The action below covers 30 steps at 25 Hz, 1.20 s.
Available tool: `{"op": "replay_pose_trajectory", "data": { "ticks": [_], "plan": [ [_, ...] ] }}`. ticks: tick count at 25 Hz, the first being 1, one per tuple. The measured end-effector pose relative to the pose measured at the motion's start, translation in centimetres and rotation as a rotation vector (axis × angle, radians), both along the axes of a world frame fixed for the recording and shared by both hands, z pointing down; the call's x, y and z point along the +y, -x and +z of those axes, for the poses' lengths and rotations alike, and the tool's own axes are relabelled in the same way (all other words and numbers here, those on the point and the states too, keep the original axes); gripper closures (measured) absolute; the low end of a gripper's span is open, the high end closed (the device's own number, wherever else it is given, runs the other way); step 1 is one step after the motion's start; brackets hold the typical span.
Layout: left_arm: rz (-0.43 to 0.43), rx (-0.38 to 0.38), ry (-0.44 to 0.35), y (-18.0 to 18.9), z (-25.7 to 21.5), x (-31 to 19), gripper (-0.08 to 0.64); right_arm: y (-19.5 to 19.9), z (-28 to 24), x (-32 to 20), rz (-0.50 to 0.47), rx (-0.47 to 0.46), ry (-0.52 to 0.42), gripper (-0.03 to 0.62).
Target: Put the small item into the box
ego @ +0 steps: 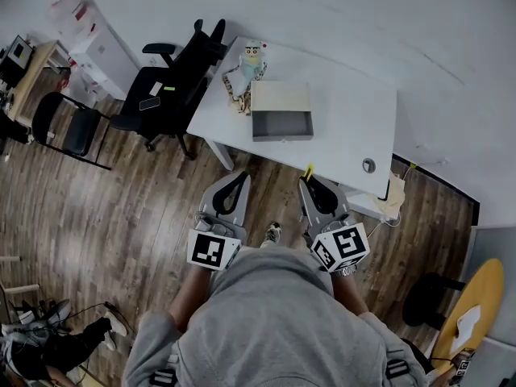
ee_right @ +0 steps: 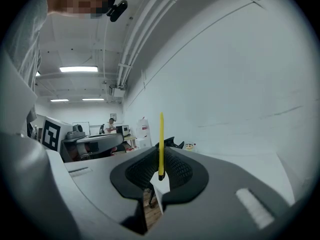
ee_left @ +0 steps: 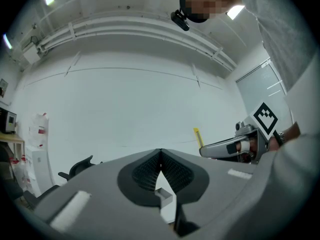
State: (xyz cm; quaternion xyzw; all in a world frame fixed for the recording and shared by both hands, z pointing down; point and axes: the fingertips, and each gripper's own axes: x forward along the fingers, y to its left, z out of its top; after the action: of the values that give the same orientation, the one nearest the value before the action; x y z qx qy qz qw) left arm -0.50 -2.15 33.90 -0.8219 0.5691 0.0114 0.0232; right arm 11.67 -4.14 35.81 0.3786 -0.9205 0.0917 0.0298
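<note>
- The strip (ee_right: 161, 144) stands upright in my right gripper (ee_right: 160, 178), whose jaws pinch its lower end.
- My left gripper (ee_left: 160, 166) is closed on nothing.
- The box (ego: 281, 113) lies open on the table (ego: 347, 131), well ahead of me.
- I judge this the carrying step: next I must reach over the box and let go.

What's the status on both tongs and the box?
Left tongs shut, empty. Right tongs shut on yellow stick. Box open on table, ahead of both. No obstacle seen.
</note>
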Motion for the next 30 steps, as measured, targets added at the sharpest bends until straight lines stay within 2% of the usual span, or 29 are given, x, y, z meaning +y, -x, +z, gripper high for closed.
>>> {"op": "replay_pose_trajectory", "data": {
  "ticks": [6, 10, 14, 18, 27, 30],
  "plan": [
    [-0.022, 0.016, -0.004, -1.3, 0.5, -1.6, 0.557, -1.9, 0.7, -1.8, 0.001, -0.005, 0.019, 0.531],
    [-0.012, 0.009, 0.044, -2.2, 1.1, -2.1, 0.557, -2.8, 1.2, -2.6, 0.01, -0.002, 0.03, 0.531],
    [-0.016, 0.016, 0.014, -2.3, 0.9, -3.1, 0.557, -3.1, 1.5, -3.3, 0.008, -0.002, 0.039, 0.531],
    [-0.017, 0.018, 0.024, -2.4, 1.2, -4.0, 0.557, -3.2, 2.2, -3.9, 0.007, 0.006, 0.055, 0.531],
    [0.03, 0.026, 0.035, -2.7, 2.3, -8.5, 0.557, -3.4, 3.3, -7.7, 0.043, 0.025, 0.069, 0.531],
    [0.062, 0.009, 0.079, -3.2, 2.6, -10.7, 0.557, -3.5, 3.6, -9.6, 0.062, 0.032, 0.08, 0.531]
  ]
}}
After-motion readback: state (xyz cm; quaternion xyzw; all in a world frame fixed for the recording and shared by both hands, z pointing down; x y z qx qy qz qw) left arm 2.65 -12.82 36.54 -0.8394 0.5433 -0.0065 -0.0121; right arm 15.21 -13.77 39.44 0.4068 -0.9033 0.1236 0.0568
